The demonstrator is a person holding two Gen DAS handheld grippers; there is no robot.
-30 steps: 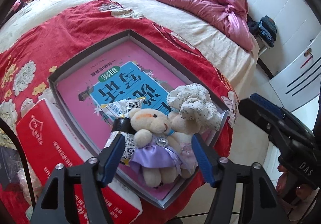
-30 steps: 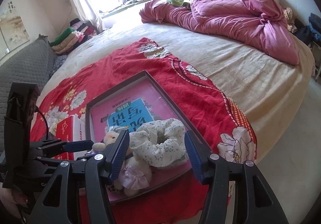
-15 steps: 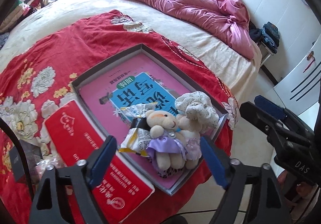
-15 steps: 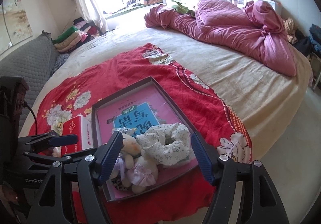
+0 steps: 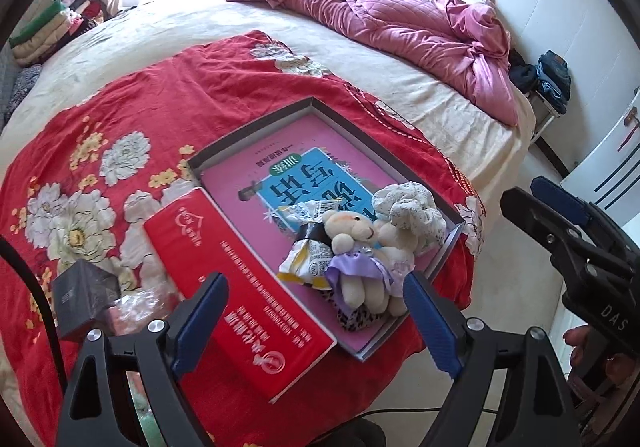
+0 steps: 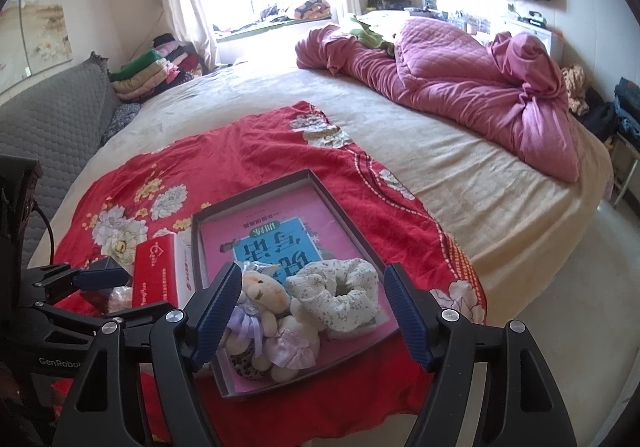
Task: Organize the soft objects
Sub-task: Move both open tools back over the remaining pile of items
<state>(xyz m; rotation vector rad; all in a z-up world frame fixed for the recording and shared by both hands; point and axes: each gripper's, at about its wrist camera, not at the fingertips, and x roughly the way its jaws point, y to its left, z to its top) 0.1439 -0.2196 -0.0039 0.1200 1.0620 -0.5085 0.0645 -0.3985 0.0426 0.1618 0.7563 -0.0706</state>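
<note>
A shallow grey tray with a pink and blue book in it lies on the red flowered cloth. At its near corner are piled a cream teddy bear in a lilac dress, a second small bear, a cream floral scrunchie, a snack packet and a leopard-print piece. My left gripper hangs open above the bear, touching nothing. My right gripper hovers over the scrunchie and bear. Its jaws are opening and hold nothing.
A red carton lies against the tray's left side, with a small black box and clear wrappers beside it. A rumpled pink quilt lies across the far bed. The bed edge and floor are at the right.
Both grippers have lifted and drawn back from the tray, and their jaws stand wider. The bears and scrunchie stay in the tray's corner.
</note>
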